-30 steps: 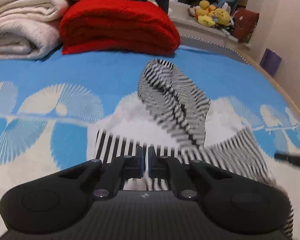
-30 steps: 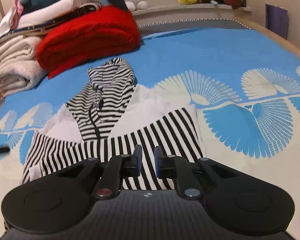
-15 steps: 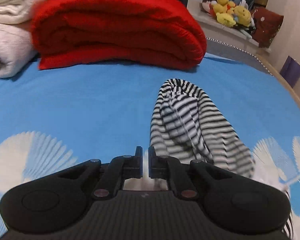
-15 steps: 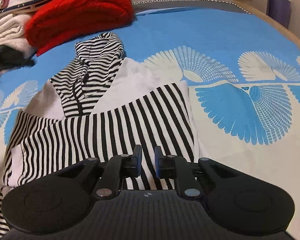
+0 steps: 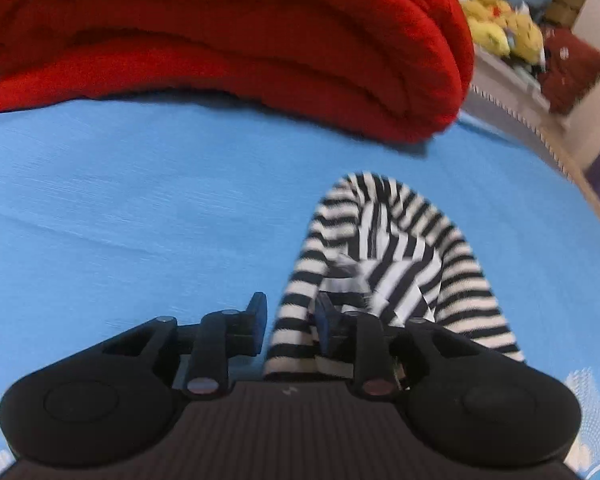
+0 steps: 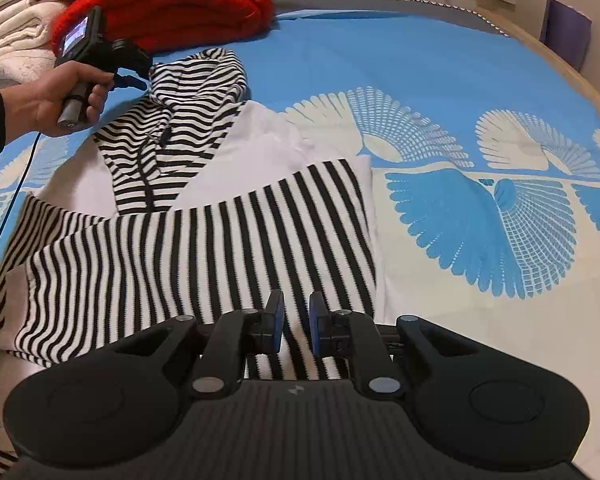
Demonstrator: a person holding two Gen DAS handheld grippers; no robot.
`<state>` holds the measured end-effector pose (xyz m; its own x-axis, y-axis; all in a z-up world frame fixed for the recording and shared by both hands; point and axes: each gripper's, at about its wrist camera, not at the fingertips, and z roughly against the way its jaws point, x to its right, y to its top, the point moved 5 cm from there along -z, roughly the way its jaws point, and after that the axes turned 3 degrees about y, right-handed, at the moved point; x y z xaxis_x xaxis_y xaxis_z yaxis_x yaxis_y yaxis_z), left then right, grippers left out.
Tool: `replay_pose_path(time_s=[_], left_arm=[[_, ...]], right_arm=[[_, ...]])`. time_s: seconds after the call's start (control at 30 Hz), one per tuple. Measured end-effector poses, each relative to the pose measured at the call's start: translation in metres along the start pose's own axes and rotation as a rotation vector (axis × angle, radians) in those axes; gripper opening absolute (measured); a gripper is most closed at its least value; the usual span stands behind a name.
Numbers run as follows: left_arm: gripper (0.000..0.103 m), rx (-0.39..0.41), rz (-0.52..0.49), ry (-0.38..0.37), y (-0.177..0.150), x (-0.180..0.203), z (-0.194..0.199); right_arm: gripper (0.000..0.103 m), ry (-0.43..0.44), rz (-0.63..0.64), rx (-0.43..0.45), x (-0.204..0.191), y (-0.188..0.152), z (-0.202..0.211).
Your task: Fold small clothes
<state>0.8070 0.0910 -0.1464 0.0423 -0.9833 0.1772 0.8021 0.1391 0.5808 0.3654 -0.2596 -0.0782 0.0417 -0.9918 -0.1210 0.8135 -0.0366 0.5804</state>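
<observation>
While its own housing hides the cloth beneath, the left gripper (image 5: pixel 290 322) stands parted astride the striped hood (image 5: pixel 384 256) edge; the right gripper (image 6: pixel 296 322), slightly parted, hovers over the striped garment (image 6: pixel 204 248) hem, contact unclear

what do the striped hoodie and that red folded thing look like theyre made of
Striped hoodie: looks like soft matte knit, with ribbed stripes and limp folds. Red blanket: seems thick and fuzzy, maybe fleece or chunky knit, going by its plump rounded folds and nap.
</observation>
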Motion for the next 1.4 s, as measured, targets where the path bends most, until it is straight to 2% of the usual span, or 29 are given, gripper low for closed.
replay_pose_path(time_s=[0.1,0.17,0.23,0.3,0.37,0.43,0.53,0.6,0.67,0.73,0.8,0.87,0.9,0.93,0.97,1.0,1.03,1.1,1.13,1.17,1.27,1.33,1.4], left_arm=[[0.001,0.021,-0.088,0.017,-0.002,0.013,-0.001],[0.001,0.048,-0.116,0.042,0.001,0.018,0.01],[0.001,0.085,-0.161,0.034,0.003,0.026,0.034],[0.001,0.13,-0.218,-0.006,0.002,0.037,0.071],[0.001,0.18,-0.314,-0.069,-0.015,0.052,0.119],[0.001,0.214,-0.386,-0.164,-0.05,0.064,0.172],[0.001,0.208,-0.557,-0.295,-0.136,0.081,0.247],[0.001,0.159,-0.662,-0.356,-0.202,0.082,0.291],[0.001,0.076,-0.699,-0.377,-0.259,0.072,0.324],[0.003,-0.035,-0.657,-0.381,-0.297,0.051,0.347],[0.005,-0.081,-0.577,-0.275,-0.315,0.028,0.361],[0.007,-0.068,-0.399,-0.136,-0.311,0.004,0.366],[0.009,-0.066,-0.279,-0.111,-0.306,-0.007,0.366],[0.016,-0.063,-0.169,-0.122,-0.301,-0.013,0.365],[0.02,-0.062,-0.094,-0.136,-0.297,-0.015,0.361],[0.028,-0.064,-0.039,-0.136,-0.294,-0.014,0.355],[0.034,-0.083,0.012,-0.125,-0.294,-0.013,0.347],[0.038,-0.154,0.085,-0.121,-0.293,-0.009,0.327],[0.04,-0.175,0.122,-0.119,-0.292,-0.009,0.319],[0.041,-0.2,0.169,-0.108,-0.296,-0.014,0.312],[0.041,-0.297,0.314,-0.122,-0.308,-0.023,0.295],[0.041,-0.348,0.35,-0.133,-0.317,-0.023,0.288],[0.041,-0.36,0.357,-0.117,-0.324,-0.022,0.283]], right_arm=[[0.014,0.001,-0.027,-0.008,0.005,0.0,-0.003],[0.014,-0.004,-0.033,-0.01,0.007,0.001,-0.004],[0.014,-0.016,-0.03,-0.006,0.009,0.001,-0.003],[0.014,-0.025,-0.038,0.001,0.013,0.003,-0.001],[0.014,-0.027,-0.07,0.016,0.017,0.008,0.002],[0.014,-0.022,-0.105,0.036,0.021,0.013,0.008],[0.014,-0.009,-0.133,0.068,0.025,0.018,0.018],[0.014,-0.008,-0.159,0.097,0.029,0.022,0.025],[0.014,-0.003,-0.208,0.117,0.036,0.024,0.029],[0.015,0.014,-0.271,0.124,0.042,0.025,0.031],[0.015,0.048,-0.324,0.133,0.043,0.025,0.033],[0.015,0.085,-0.346,0.141,0.04,0.026,0.035],[0.015,0.108,-0.349,0.144,0.037,0.027,0.035],[0.015,0.136,-0.351,0.147,0.033,0.027,0.035],[0.016,0.154,-0.354,0.146,0.03,0.027,0.034],[0.017,0.176,-0.363,0.14,0.026,0.028,0.033],[0.021,0.2,-0.374,0.129,0.022,0.027,0.03],[0.031,0.234,-0.377,0.108,0.013,0.027,0.023],[0.04,0.249,-0.369,0.093,0.008,0.026,0.018],[0.045,0.261,-0.362,0.075,0.002,0.025,0.013],[0.047,0.27,-0.359,0.047,-0.012,0.025,0.001],[0.049,0.277,-0.358,0.021,-0.019,0.025,-0.01],[0.049,0.273,-0.352,0.003,-0.024,0.024,-0.018]])
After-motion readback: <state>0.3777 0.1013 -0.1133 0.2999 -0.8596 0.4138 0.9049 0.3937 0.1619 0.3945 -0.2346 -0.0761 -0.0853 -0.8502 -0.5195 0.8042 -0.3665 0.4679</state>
